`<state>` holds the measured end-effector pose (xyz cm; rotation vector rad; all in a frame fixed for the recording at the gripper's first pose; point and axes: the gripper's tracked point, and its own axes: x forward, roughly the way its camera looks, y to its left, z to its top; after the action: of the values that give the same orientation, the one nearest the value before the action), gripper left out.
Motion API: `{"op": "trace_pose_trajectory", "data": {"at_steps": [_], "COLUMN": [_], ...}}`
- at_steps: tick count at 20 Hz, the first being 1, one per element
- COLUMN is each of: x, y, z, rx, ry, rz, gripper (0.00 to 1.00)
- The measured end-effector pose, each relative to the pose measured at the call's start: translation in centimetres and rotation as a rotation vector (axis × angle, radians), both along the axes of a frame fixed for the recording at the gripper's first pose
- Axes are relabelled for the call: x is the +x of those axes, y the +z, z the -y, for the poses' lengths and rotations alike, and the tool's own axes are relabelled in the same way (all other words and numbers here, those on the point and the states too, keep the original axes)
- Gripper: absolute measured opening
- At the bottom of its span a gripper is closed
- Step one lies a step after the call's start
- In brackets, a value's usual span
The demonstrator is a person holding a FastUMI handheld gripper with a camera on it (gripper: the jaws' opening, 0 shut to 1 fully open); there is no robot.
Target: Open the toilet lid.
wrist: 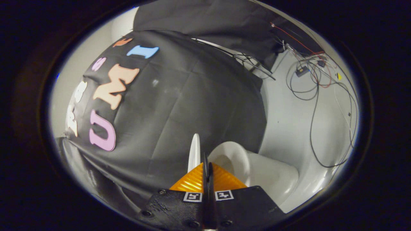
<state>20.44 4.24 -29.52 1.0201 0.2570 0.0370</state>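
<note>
The white toilet lid (194, 150) stands raised and shows edge-on as a thin upright sliver. It rises just left of and beyond my fingertips. To its right lies the open seat ring and bowl (232, 157), with the white toilet body (276, 179) further right. My gripper (207, 164) is shut, its two fingers pressed together with nothing between them. The tips sit beside the lid's edge; I cannot tell whether the left finger touches it. The whole view is tilted.
The black cloth wall (192, 96) hangs close behind the toilet. On the white surface to the right run several loose cables (313, 96) with small boxes. A white wall (67, 80) shows at the far left.
</note>
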Motion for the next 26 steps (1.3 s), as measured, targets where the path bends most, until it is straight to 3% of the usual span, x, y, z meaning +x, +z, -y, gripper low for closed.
{"op": "trace_pose_trajectory", "data": {"at_steps": [7, 15, 26], "x": [-0.1, -0.2, -0.6], "y": [1.8, 1.6, 2.1], "z": [-0.9, -0.3, -1.6], "rx": [-0.187, -0.489, -0.67], "ry": [0.065, 0.17, 0.313], "rz": [0.146, 0.236, 0.362], "gripper": [0.01, 0.03, 0.03]}}
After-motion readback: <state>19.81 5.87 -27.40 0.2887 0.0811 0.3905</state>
